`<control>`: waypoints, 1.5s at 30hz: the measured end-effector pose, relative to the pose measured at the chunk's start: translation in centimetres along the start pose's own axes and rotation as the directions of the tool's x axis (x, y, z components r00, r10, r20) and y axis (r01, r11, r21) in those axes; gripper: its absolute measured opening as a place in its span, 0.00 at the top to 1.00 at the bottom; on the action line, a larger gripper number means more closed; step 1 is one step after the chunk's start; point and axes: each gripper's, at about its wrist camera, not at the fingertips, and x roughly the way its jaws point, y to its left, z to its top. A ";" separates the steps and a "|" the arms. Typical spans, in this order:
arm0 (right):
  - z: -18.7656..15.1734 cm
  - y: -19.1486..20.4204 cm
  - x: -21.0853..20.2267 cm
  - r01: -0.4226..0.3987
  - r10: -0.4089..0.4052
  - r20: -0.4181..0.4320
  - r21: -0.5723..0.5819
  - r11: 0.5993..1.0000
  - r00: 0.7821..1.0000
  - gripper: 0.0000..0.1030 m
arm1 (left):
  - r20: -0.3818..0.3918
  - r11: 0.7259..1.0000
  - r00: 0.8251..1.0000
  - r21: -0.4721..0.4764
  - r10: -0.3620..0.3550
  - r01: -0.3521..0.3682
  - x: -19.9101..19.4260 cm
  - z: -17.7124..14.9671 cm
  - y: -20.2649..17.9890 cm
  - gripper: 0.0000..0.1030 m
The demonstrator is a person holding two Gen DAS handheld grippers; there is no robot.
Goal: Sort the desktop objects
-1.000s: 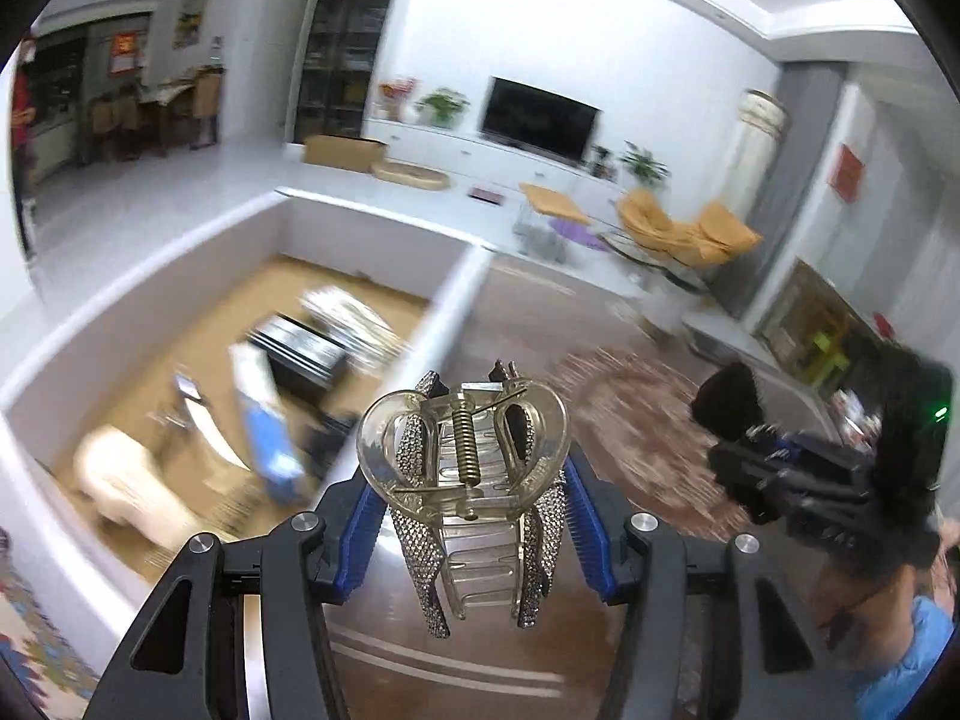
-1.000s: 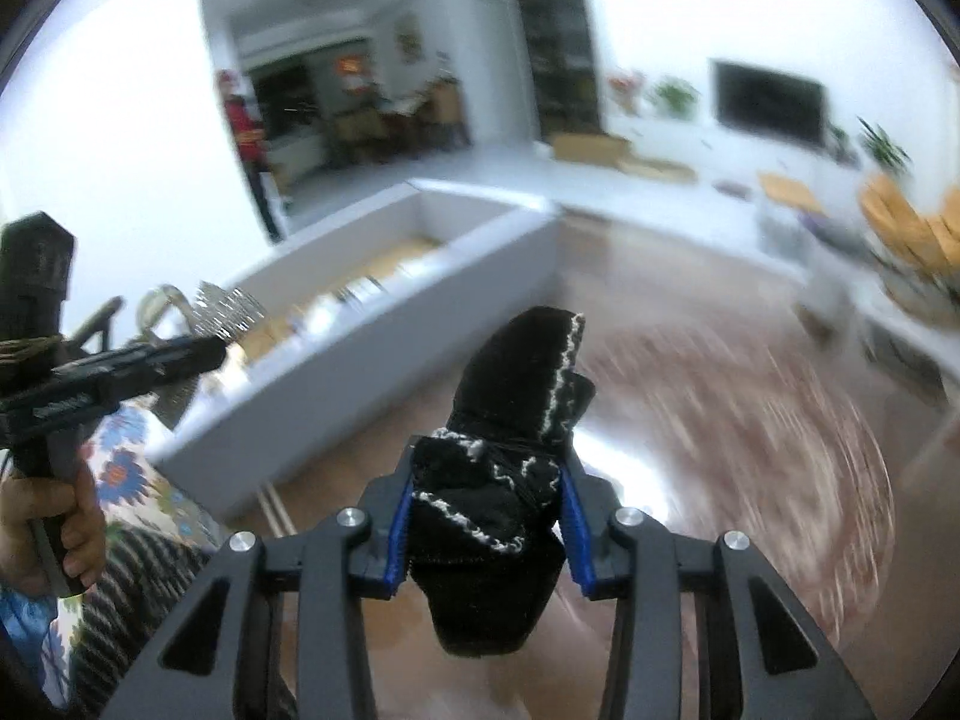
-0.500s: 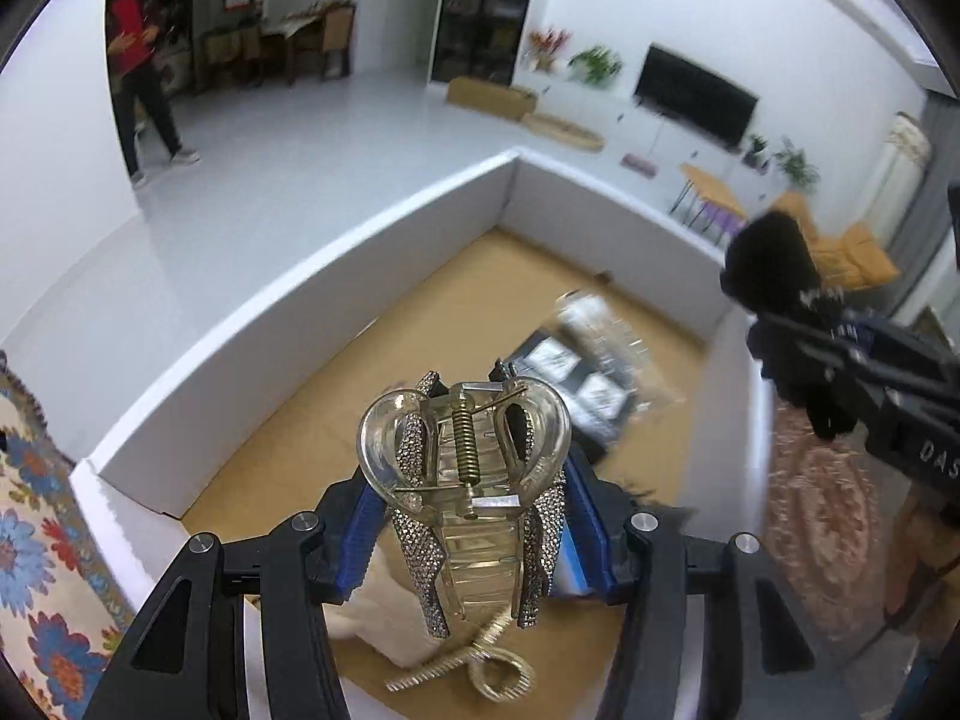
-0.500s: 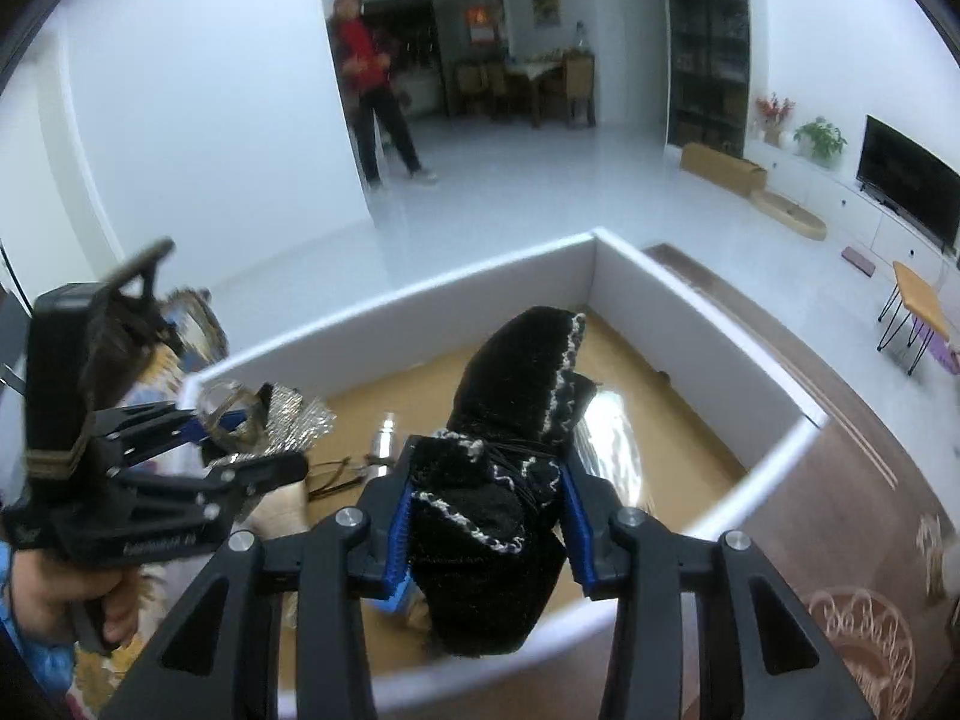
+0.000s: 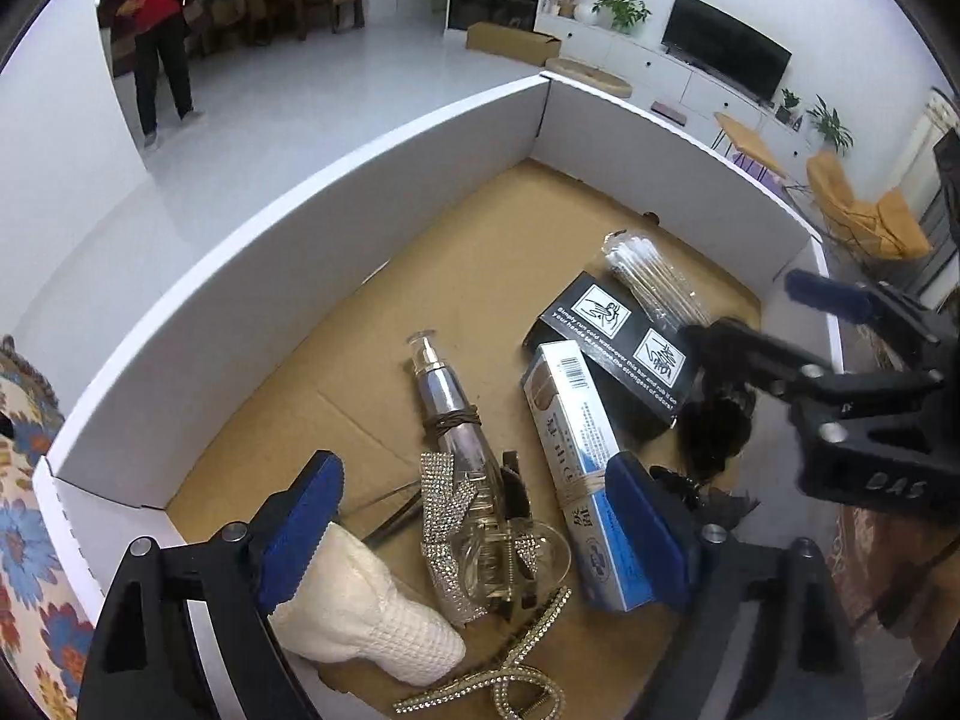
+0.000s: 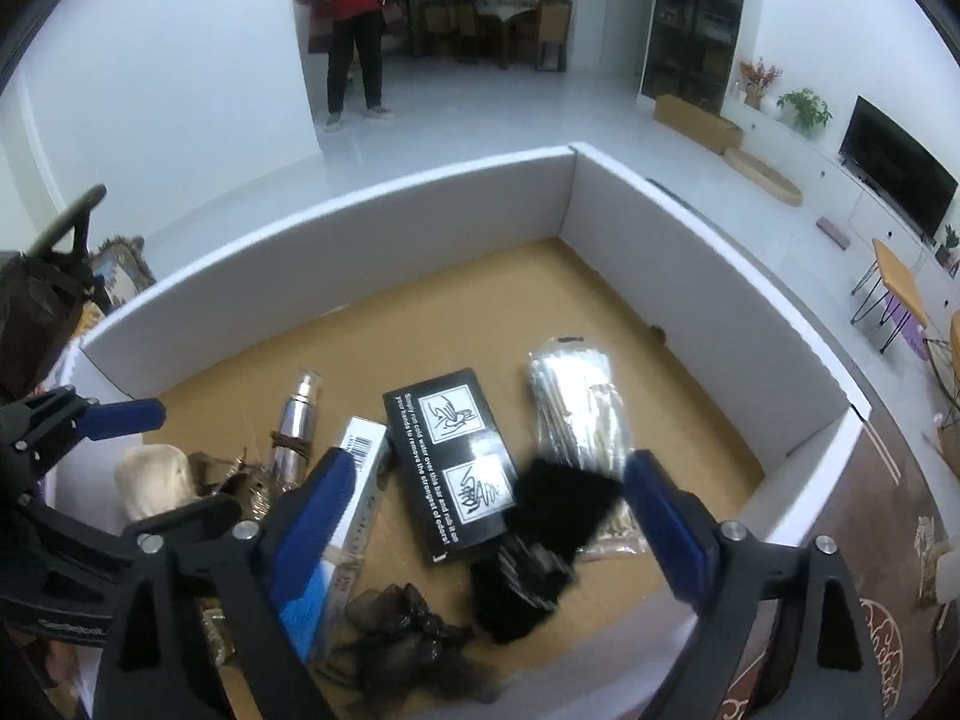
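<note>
Two handheld grippers hover over a shallow white-walled cardboard box point(image 5: 336, 222) with a brown floor; the left gripper point(image 5: 474, 534) has its blue-padded jaws opening, wide apart and pressing on nothing; below them a clear rhinestone hair claw point(image 5: 480, 534) lies in the box, partly on a silver spray bottle point(image 5: 447, 396), beside a cream knitted pouch point(image 5: 366, 612) and a rhinestone hair clip point(image 5: 510, 672); the right gripper point(image 6: 480, 516) also has its jaws opening, spread and touching nothing; a black fuzzy hair clip point(image 6: 540, 540), blurred, sits between and below them, free of the pads, overlapping a black box with white pictograms point(image 6: 450, 456); nearby lie a white-and-blue carton point(image 6: 351, 510), a clear pack of cotton swabs point(image 6: 576, 408) and a black lace bow point(image 6: 408, 630); a person in red point(image 6: 348, 18) stands well behind.
</note>
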 end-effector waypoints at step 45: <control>-1.8 4.2 -14.6 0.160 -0.129 0.148 -0.224 0.961 0.981 0.00 | 0.208 0.985 0.965 -0.102 0.157 -0.138 -16.3 -4.3 -3.5 0.00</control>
